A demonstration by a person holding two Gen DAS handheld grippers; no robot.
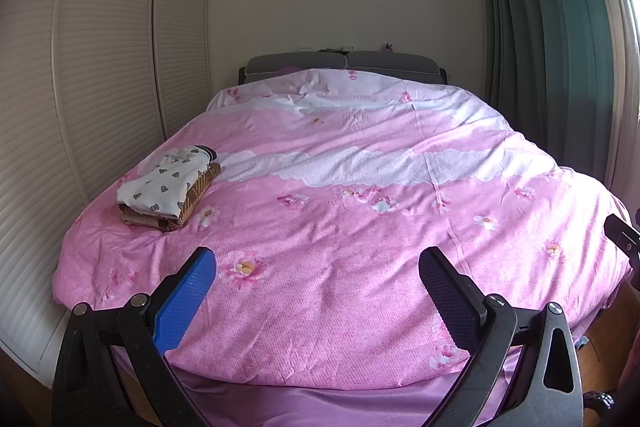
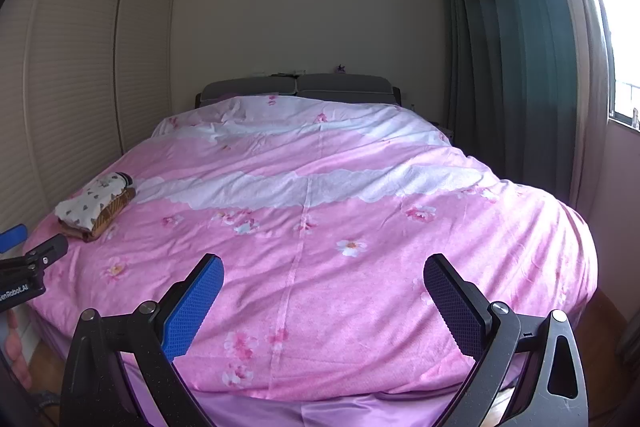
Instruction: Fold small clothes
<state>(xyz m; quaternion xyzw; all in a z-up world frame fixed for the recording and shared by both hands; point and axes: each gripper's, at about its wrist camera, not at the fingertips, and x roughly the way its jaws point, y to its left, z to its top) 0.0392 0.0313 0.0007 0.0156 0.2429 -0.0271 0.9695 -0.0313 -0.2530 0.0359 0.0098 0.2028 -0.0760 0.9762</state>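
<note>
Both claws are released and grasp nothing: your left claw (image 1: 318, 273) hangs over the near edge of the bed with its jaws spread wide, and your right claw (image 2: 324, 279) does the same a little further along, with only pink cover between the pads. You can see the tip of the left claw at the left edge of the right wrist view, so the 2 are side by side and apart.

As for progress, the folded clothes (image 1: 168, 189) sit in a small stack on the left side of the bed (image 1: 360, 187), well apart from both claws. You can count at least 2 pieces: a white one with small dark prints on top, and a brown patterned one beneath it. A dark striped band shows at the far end of the stack; whether it belongs to the white piece or to a 3rd, you cannot tell. The stack looks squared and settled. No loose garment lies anywhere on the cover in either view, so I judge the folding finished or nearly so, unless more clothes wait out of frame.

For writing, the only legible text is on the left claw's body in the right wrist view: white letters that read partly as "enRobot.AI", with the start cut off.
</note>
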